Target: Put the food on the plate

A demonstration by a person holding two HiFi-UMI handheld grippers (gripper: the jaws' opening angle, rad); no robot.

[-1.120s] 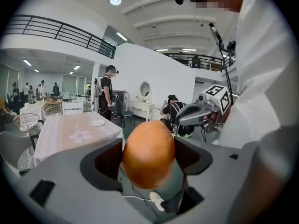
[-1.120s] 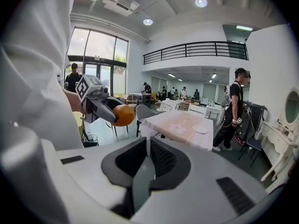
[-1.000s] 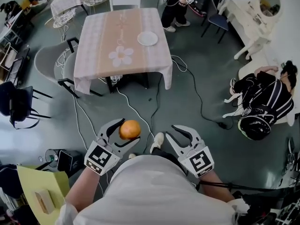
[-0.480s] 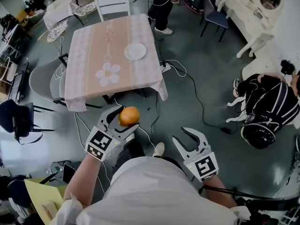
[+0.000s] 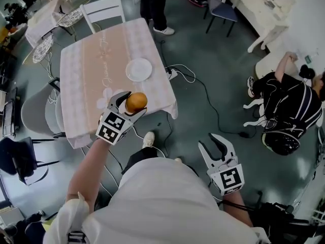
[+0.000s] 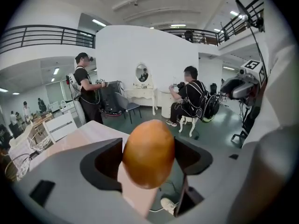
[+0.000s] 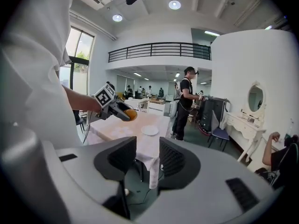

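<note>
An orange [image 5: 136,102] is clamped between the jaws of my left gripper [image 5: 133,99], which is shut on it above the near edge of the pink-clothed table [image 5: 86,60]. A white plate [image 5: 138,69] lies empty on that table, just beyond the orange. In the left gripper view the orange [image 6: 148,153] fills the gap between the jaws. My right gripper [image 5: 216,142] hangs low at the right over the floor, open, nothing between its jaws. In the right gripper view, past the gripper [image 7: 147,155], are the plate [image 7: 150,130] and the held orange [image 7: 131,115].
A white chair [image 5: 101,11] stands at the table's far side and a grey chair [image 5: 35,111] at its left. Cables [image 5: 203,93] trail over the floor. A person stands beyond the table [image 5: 152,4]; another sits at the right [image 5: 284,111].
The view has closed in on the table. My left gripper has carried the orange forward from over the floor to above the table's near edge. The right gripper stays low at the right.
</note>
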